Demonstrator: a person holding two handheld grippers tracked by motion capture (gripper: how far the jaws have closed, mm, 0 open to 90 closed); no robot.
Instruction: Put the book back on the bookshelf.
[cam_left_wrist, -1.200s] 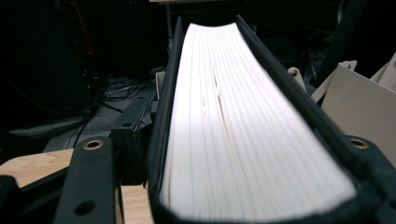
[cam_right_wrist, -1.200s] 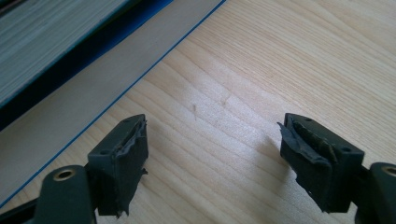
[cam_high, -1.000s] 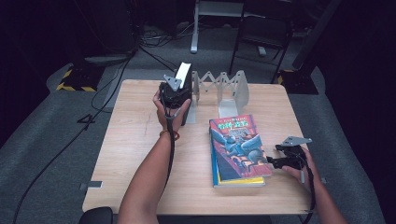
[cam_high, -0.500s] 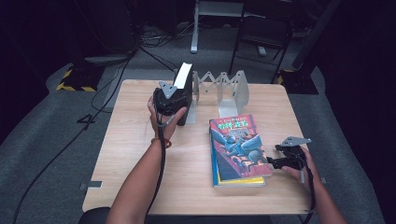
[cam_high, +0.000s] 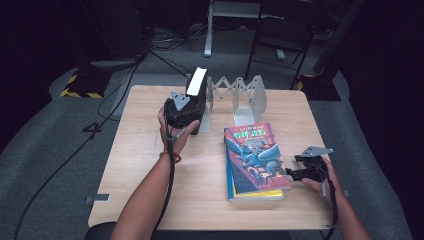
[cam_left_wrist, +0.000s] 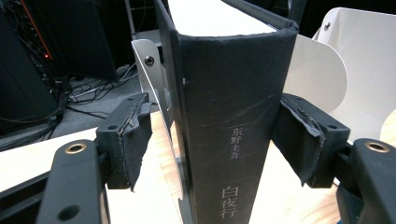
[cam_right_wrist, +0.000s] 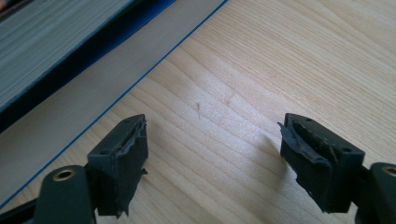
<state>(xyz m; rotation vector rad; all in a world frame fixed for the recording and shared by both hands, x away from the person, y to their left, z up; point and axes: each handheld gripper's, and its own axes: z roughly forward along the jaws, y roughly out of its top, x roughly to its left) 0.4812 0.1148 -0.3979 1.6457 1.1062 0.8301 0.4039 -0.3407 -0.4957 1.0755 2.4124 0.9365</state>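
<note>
A thick black book (cam_high: 196, 82) stands upright at the left end of the metal accordion book rack (cam_high: 250, 92). In the left gripper view its spine (cam_left_wrist: 229, 93) sits between the jaws of my left gripper (cam_left_wrist: 210, 140), which have just been opening. The left pad (cam_left_wrist: 133, 140) stands clear of the cover; the right pad lies against the spine's edge. From above, my left gripper (cam_high: 192, 105) is just in front of the book. My right gripper (cam_high: 295, 172) rests open on the table beside a flat stack of books (cam_high: 255, 157), nothing between its jaws (cam_right_wrist: 212, 140).
The wooden table (cam_high: 150, 150) has bare room at the left and front. The rack's white dividers (cam_left_wrist: 355, 60) rise to the right of the black book. The stack's blue-edged bottom book (cam_right_wrist: 56, 46) lies close to the right gripper. Cables and chair legs lie on the floor beyond.
My left hand has drawn back slightly toward the near side and its forearm has swung left. The black book stays upright in the rack. The right gripper has not moved.
</note>
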